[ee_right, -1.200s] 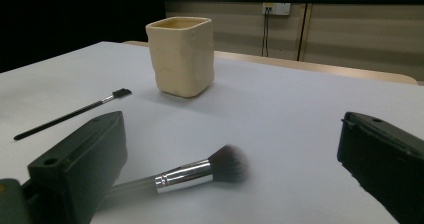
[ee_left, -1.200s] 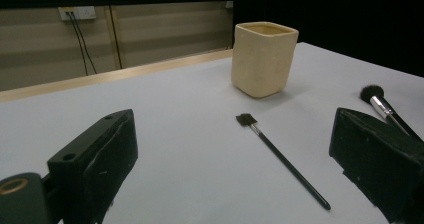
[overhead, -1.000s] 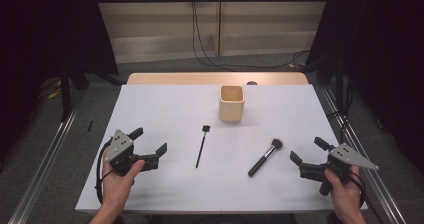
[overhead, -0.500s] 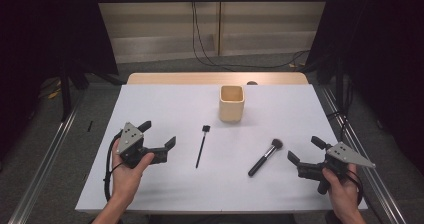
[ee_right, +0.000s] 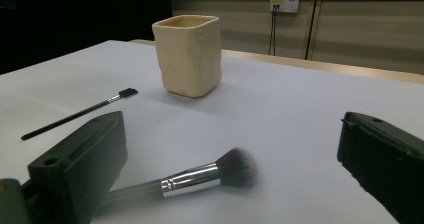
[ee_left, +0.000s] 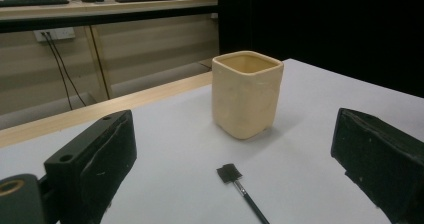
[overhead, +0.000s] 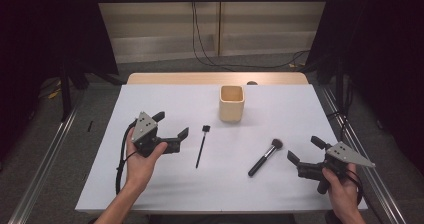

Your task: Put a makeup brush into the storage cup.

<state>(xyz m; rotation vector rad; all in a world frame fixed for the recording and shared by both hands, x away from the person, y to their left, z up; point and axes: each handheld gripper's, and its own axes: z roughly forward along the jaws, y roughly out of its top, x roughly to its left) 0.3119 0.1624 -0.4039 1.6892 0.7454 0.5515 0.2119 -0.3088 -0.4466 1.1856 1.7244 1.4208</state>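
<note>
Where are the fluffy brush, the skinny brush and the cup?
Black-handled fluffy makeup brush [overhead: 265, 157]: high view, silver ferrule.
Thin black flat-tipped brush [overhead: 201, 150]: high view, handle middle.
Cream square ceramic cup [overhead: 231, 108]: high view, front wall.

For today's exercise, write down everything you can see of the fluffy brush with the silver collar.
The fluffy brush has a black handle, a shiny silver collar and a dark, rounded tuft of bristles. It lies flat on the white table, tuft pointing toward the cream cup. Nothing grips it; the right gripper sits open just beside its handle end.
</note>
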